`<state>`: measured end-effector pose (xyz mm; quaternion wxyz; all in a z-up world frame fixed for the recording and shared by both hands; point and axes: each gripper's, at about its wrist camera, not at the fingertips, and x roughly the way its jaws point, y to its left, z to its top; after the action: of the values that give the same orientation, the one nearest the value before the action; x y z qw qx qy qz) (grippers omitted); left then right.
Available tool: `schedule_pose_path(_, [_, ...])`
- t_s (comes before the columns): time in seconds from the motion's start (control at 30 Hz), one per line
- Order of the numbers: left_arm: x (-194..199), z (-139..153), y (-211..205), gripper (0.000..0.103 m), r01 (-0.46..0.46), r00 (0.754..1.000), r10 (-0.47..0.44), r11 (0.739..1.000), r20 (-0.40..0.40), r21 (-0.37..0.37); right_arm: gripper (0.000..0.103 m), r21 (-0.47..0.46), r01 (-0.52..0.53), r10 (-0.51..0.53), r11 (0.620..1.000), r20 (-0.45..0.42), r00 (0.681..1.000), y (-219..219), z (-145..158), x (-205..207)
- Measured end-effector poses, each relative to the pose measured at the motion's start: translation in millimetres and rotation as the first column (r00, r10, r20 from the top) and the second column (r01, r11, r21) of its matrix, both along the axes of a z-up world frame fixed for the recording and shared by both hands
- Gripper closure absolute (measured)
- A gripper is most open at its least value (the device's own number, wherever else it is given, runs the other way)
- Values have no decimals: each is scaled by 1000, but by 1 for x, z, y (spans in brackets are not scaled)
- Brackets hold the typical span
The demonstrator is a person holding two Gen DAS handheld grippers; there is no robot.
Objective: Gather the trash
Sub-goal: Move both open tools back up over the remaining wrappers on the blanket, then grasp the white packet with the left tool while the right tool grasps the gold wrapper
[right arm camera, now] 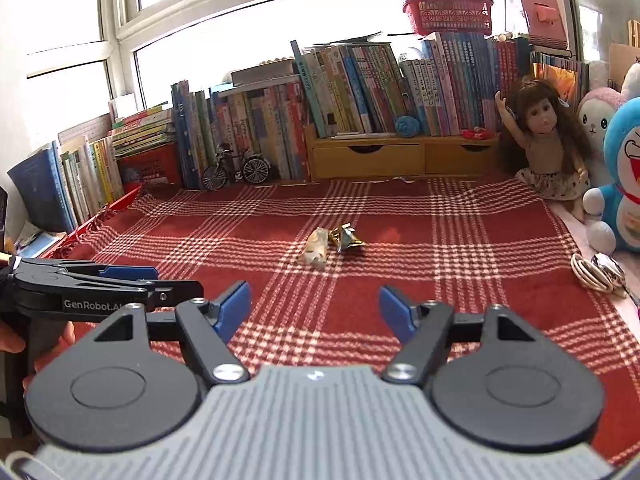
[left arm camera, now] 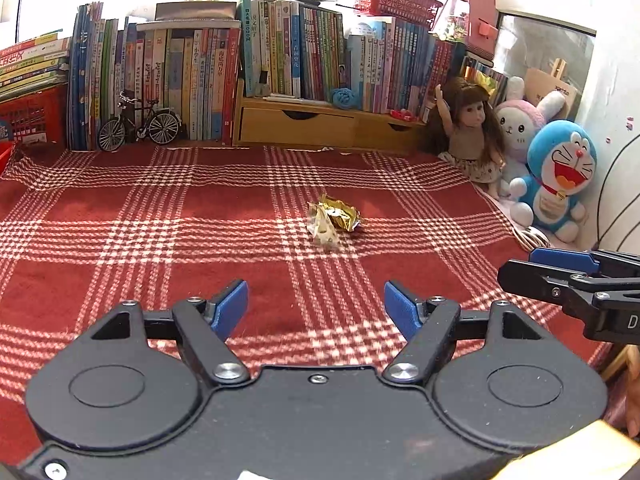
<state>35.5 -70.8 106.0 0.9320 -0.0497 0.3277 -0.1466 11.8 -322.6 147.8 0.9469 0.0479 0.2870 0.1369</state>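
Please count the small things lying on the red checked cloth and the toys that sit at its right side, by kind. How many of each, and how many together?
Gold foil wrapper: 1
Pale clear wrapper: 1
Doll with long brown hair: 1
Pink and white rabbit plush: 1
Blue cat plush: 1
Total: 5

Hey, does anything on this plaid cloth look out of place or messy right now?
Yes. Two crumpled wrappers lie mid-cloth: a gold foil wrapper touching a pale clear wrapper. They are loose litter on the otherwise tidy red plaid cloth. The books behind stand in rows, though some lean.
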Motion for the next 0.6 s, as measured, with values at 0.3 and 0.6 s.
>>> schedule_pose_path(0.3, [104,-39,-50,37,-91,994,92,996,-55,9,29,66,80,-78,995,-32,996,-17,-6,69])
schedule_pose_path(0.6, [162,-81,-67,87,-174,973,178,984,-148,35,30,31,105,-103,994,-60,993,-22,-22,106])
